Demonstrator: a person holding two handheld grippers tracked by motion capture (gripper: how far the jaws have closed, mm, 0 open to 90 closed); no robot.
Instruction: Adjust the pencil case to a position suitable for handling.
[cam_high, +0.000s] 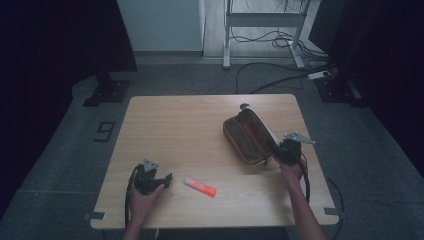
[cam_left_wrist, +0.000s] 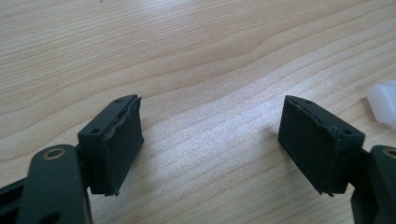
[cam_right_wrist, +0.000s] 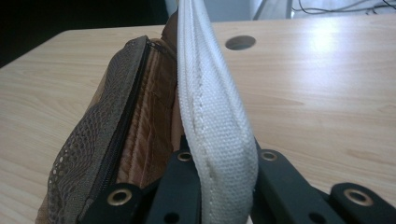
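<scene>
Right tool (cam_right_wrist: 217, 186) clamped on pencil case (cam_right_wrist: 140, 121) white edge, case ahead.

Light wooden counter (cam_high: 200, 130) stands on grey carpet floor (cam_high: 60, 150). Beyond the counter, far from either claw: white cabinet (cam_high: 162, 25), white metal desk frame (cam_high: 262, 22), loose black cables (cam_high: 270, 80). Room edges are dark.

A dim laboratory or recording studio: a light wooden counter (cam_high: 200, 130) stands alone on grey speckled carpet (cam_high: 60, 150), flanked by black stand bases (cam_high: 106, 92), with loose black cables (cam_high: 270, 80) and a white metal desk frame (cam_high: 265, 20) behind.
</scene>
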